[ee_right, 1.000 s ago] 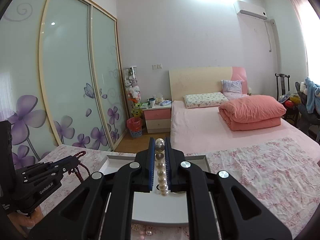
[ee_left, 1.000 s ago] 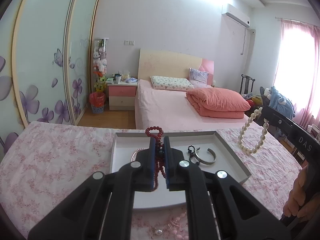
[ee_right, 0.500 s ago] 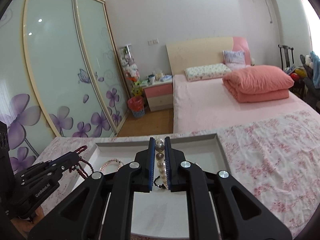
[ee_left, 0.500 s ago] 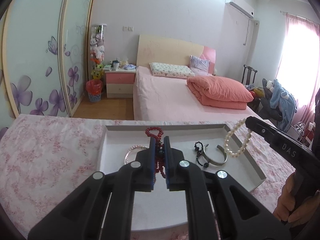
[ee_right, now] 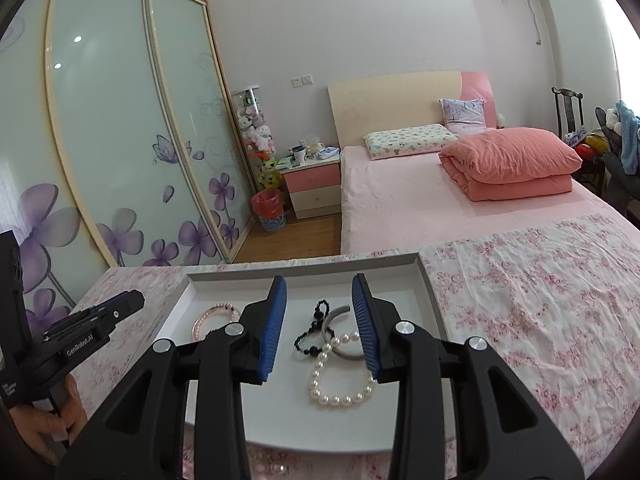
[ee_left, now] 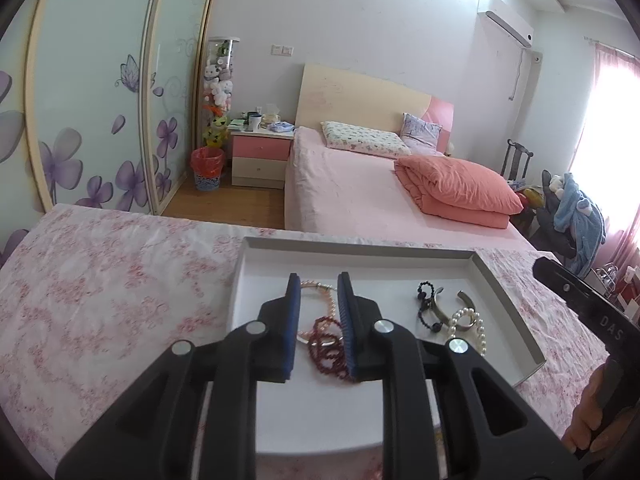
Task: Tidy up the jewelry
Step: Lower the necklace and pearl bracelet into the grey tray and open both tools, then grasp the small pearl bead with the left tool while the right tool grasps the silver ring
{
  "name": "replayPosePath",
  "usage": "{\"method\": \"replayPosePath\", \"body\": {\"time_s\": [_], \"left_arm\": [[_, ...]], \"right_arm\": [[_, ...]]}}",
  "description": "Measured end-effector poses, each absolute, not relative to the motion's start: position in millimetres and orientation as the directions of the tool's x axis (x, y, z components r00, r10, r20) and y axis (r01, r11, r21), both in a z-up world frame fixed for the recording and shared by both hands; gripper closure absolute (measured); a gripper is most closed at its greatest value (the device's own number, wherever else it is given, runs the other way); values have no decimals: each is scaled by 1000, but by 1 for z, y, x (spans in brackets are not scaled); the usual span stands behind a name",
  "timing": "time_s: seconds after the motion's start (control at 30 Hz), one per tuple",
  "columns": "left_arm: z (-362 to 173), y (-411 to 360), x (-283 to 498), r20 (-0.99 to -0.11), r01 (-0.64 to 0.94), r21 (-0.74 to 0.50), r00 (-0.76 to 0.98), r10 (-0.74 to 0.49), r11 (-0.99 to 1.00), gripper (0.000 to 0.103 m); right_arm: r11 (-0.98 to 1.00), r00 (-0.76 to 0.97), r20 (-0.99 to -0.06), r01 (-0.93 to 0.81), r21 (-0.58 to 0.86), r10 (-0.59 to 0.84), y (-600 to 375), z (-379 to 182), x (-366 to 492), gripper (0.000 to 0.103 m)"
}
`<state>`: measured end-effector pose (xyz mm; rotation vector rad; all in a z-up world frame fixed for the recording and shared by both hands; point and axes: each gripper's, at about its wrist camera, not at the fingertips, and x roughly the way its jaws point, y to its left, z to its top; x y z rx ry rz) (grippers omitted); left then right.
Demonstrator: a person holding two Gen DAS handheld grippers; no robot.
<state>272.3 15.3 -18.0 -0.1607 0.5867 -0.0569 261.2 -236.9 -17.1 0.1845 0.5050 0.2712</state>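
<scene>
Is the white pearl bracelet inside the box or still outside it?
Inside. The white pearl bracelet lies on the floor of the white box, partly over the silver bangle, between the right gripper's opening jaws, which no longer pinch it.

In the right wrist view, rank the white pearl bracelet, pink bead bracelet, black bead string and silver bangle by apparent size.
1. white pearl bracelet, nearest the camera, so partly flattered.
2. black bead string.
Unranked: pink bead bracelet and silver bangle, both partly hidden by the tongs.
</scene>
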Motion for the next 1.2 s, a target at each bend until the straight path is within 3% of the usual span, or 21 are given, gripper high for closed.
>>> {"method": "replayPosePath", "body": {"time_s": [0.23,0.63,0.97,1.1,1.2], "left_arm": [[-19,27,242,-557,-5,-155,826,-83,988,72],[-64,50,193,-677,-11,-127,732,-79,992,58],[-69,47,181,-690,12,-118,719,-90,993,50],[-70,42,180,-695,33,-113,712,-103,993,48],[-72,37,180,-702,55,-109,703,-116,992,48]], "right_arm": [[948,807,-500,-243,204,314,-239,-28,234,67],[898,589,-705,-409,161,395,-216,-85,177,67],[893,556,-767,-448,48,320,-184,-104,176,68],[893,563,-763,-448,40,317,-182,-105,179,80],[905,573,-763,-423,38,299,-187,-106,181,80]]}}
